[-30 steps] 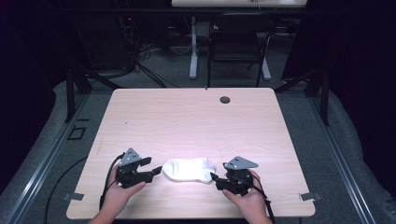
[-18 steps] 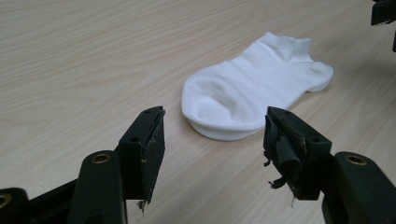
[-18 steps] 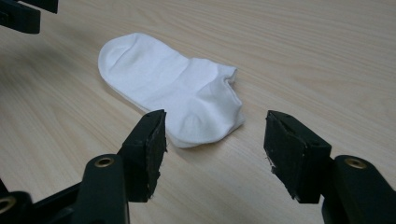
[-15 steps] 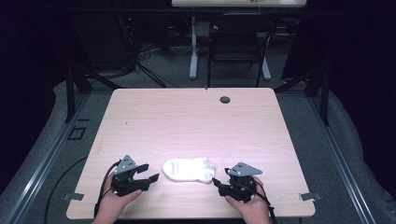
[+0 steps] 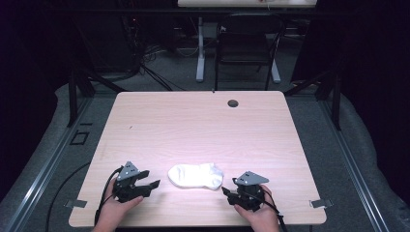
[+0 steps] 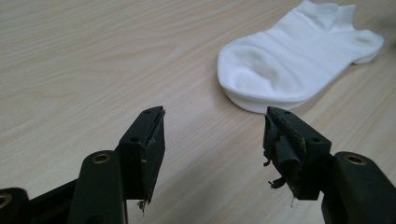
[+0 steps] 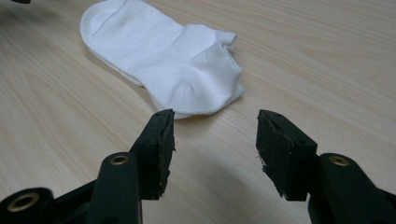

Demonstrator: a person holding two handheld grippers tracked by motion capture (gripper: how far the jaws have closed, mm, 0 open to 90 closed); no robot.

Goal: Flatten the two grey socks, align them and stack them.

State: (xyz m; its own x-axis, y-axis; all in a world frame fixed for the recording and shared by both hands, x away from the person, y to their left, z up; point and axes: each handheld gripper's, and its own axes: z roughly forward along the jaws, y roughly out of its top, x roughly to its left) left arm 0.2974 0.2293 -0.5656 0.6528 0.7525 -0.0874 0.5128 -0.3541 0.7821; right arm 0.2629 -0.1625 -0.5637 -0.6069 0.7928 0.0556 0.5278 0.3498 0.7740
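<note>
A white ankle sock (image 5: 196, 175) lies flat on the light wooden table (image 5: 193, 125) near its front edge, between my two grippers. My left gripper (image 5: 153, 185) sits just left of it, open, with nothing between its jaws. From the left gripper view the sock (image 6: 299, 56) lies ahead and to the right of the left gripper (image 6: 212, 121). My right gripper (image 5: 226, 191) rests off the sock's right end, open and holding nothing; its jaws have just been closing a little. In the right gripper view the sock (image 7: 163, 51) lies just beyond the right gripper (image 7: 215, 123).
A small dark round hole (image 5: 233, 103) sits near the table's far edge. A black chair (image 5: 246, 43) and desk legs stand on the floor beyond the table. Both hands are close to the table's front edge.
Both grippers have drawn back a little from the sock's ends toward the front edge. The sock has stayed where it was.
</note>
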